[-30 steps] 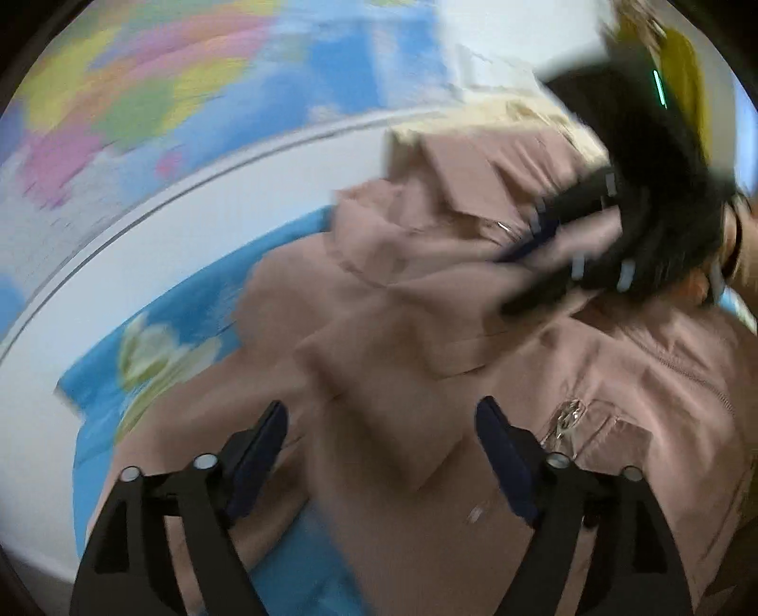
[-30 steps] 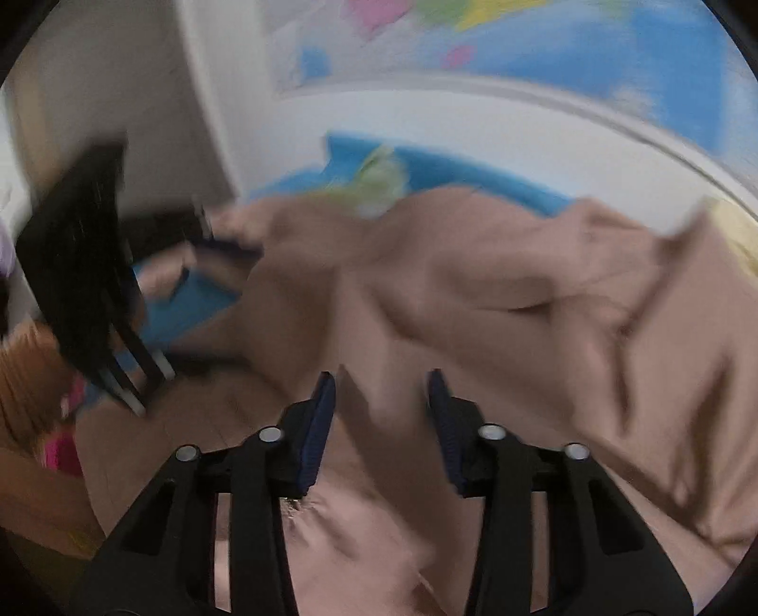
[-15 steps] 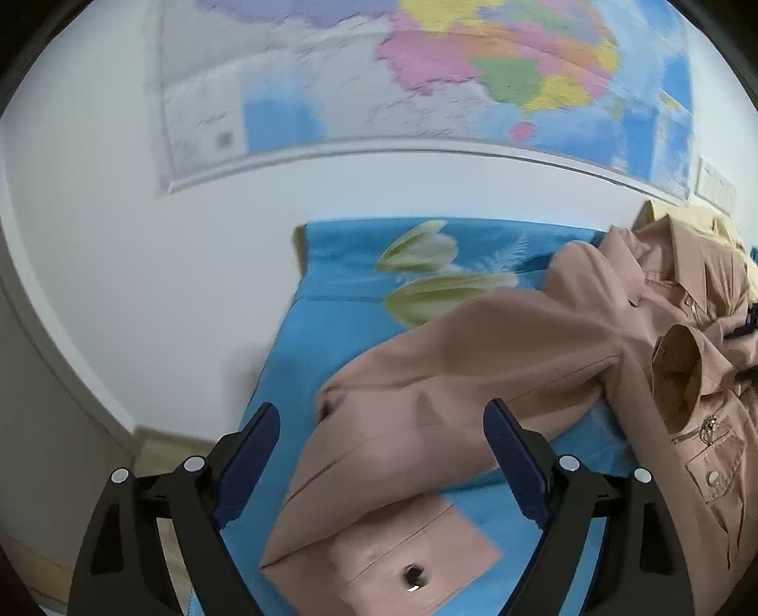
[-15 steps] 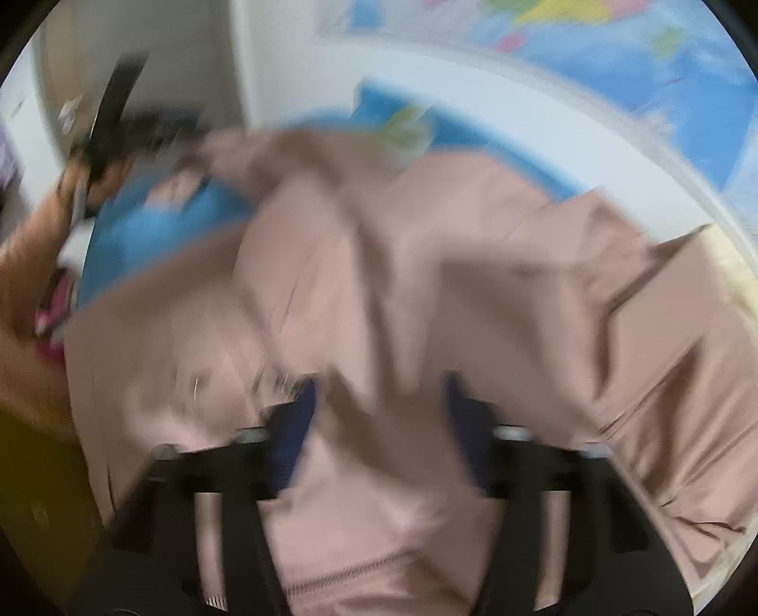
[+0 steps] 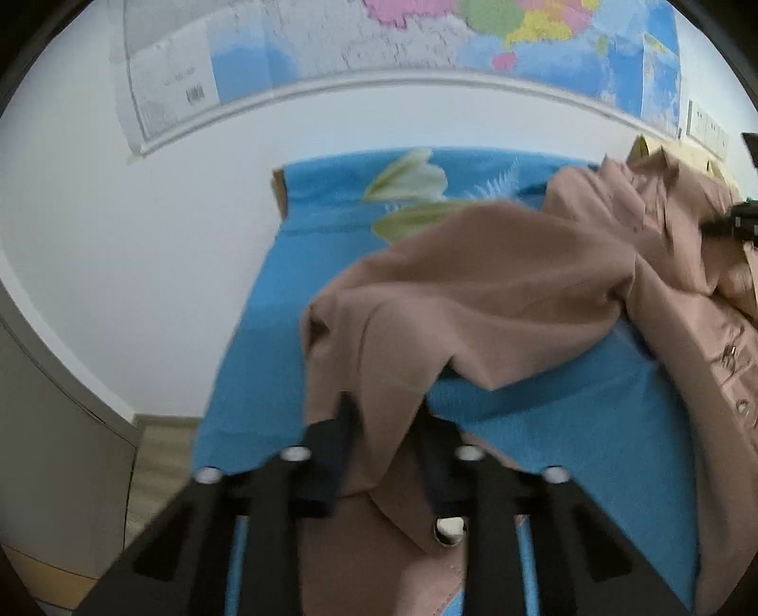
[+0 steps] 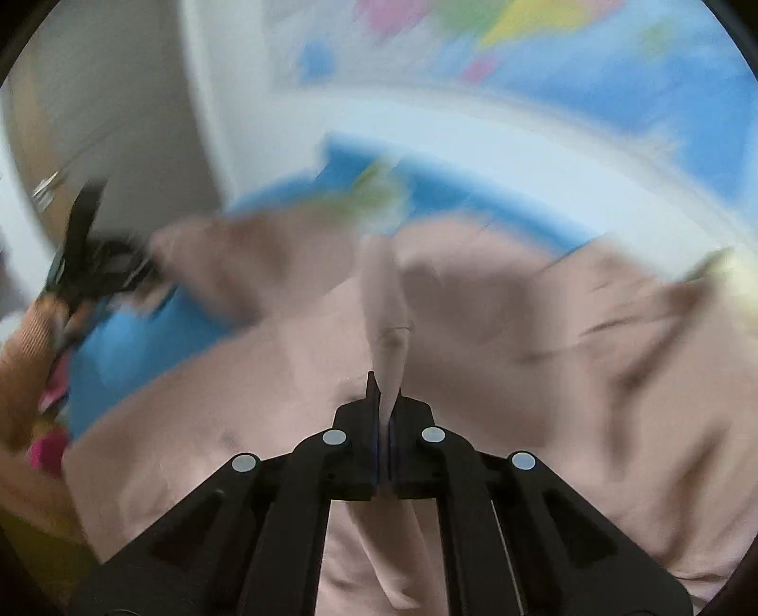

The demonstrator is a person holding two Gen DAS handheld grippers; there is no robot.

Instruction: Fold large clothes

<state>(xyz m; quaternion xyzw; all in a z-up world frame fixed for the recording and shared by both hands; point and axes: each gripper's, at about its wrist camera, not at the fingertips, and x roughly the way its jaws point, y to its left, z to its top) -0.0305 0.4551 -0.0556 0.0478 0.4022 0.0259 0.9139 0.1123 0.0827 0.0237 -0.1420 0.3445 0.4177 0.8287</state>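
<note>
Pinching the pink jacket (image 5: 473,294): left hand-held gripper (image 5: 386,426) and right hand-held gripper (image 6: 384,398)

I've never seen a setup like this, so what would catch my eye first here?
A big dusty-pink jacket sprawls over a bright blue flowered sheet. The left hand-held gripper pinches its sleeve low in that view, and the right hand-held gripper clamps a fabric ridge. A colourful map spans the wall behind.

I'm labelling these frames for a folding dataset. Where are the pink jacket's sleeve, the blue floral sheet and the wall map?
jacket sleeve (image 5: 473,284): left wrist view, on the draped upper sleeve.
blue floral sheet (image 5: 265,341): left wrist view, on bare blue cloth left of the sleeve.
wall map (image 5: 545,33): left wrist view, on the coloured regions.
</note>
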